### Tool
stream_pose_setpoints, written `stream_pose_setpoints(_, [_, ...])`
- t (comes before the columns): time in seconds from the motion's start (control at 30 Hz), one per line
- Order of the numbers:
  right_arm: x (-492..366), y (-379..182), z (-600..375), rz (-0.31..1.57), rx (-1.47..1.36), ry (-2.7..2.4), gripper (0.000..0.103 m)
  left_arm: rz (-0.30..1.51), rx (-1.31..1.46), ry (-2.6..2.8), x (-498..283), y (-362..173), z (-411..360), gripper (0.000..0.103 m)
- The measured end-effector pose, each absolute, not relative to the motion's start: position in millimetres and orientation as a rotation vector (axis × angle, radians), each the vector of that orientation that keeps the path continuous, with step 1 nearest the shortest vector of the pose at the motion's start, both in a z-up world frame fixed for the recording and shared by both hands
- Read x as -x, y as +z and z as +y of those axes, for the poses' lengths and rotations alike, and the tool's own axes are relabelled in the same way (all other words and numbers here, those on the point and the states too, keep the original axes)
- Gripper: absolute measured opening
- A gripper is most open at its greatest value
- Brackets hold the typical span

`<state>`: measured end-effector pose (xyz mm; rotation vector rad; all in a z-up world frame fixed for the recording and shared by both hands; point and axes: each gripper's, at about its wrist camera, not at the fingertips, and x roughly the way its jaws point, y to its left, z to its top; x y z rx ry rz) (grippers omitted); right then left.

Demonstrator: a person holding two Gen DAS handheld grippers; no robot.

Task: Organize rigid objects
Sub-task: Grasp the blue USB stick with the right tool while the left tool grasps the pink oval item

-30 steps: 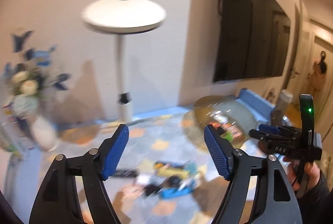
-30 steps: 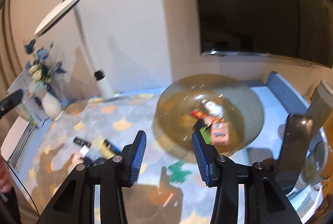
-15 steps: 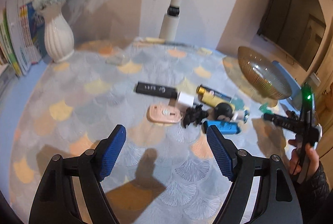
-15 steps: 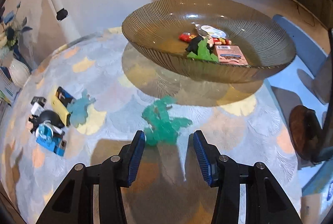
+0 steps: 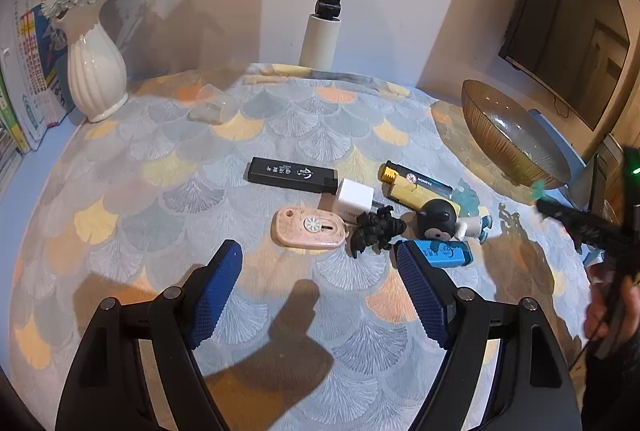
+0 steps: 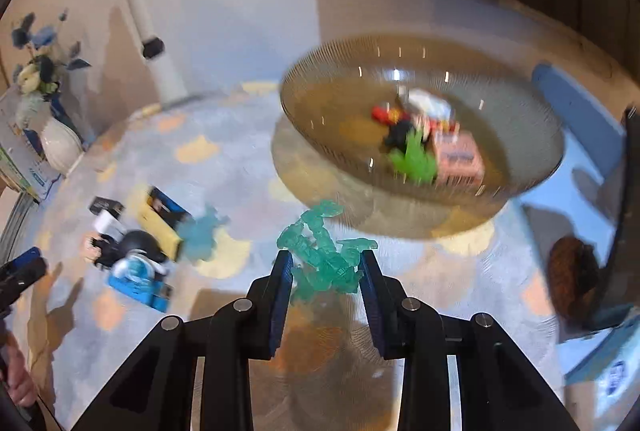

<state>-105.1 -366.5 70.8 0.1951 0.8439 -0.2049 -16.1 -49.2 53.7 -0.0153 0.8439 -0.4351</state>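
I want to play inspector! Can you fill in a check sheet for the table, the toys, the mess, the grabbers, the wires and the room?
Surface: patterned tablecloth, flat.
Job's things: teal toy; glass bowl holding several small items; black stick, white cube, pink case, blue box clustered.
Clutter: clear cup on its side.
Grippers: left gripper open, empty; right gripper has just been closing around the teal toy.
Cables: nothing seen.
Surroundings: white vase, lamp pole, books.
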Motion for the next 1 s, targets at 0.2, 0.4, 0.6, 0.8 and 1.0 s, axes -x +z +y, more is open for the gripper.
stream_pose_setpoints(0.2, [96.5,120.1,-397.4,0.721,-0.212,-0.326,0.033,0.863,-0.003,-0.438,6.2,46.7,-54.3,0.079])
stream_pose_setpoints(0.4, [70.7,95.6,-454.9,0.826,-0.413,-0.312,0.067,0.902,0.018,-0.505,-0.6,38.7,-44.7,0.079])
stream_pose_setpoints(0.6, [106.1,102.1,-394.3,0.744,-0.299,-0.162,0.067,0.956,-0.049,-0.534,-8.0,23.8,-45.3,0.079])
stream_pose_setpoints(0.8, [86.7,56.1,-292.2,0.951,-0.113,0.11,0.067,1.043,-0.062,-0.666,-34.3,8.4,-54.7,0.081])
stream_pose_setpoints(1.0, [68.1,23.7,-242.1,1.008,0.046,0.153,0.069,1.007,-0.237,-0.675,-44.9,10.0,-60.7,0.081])
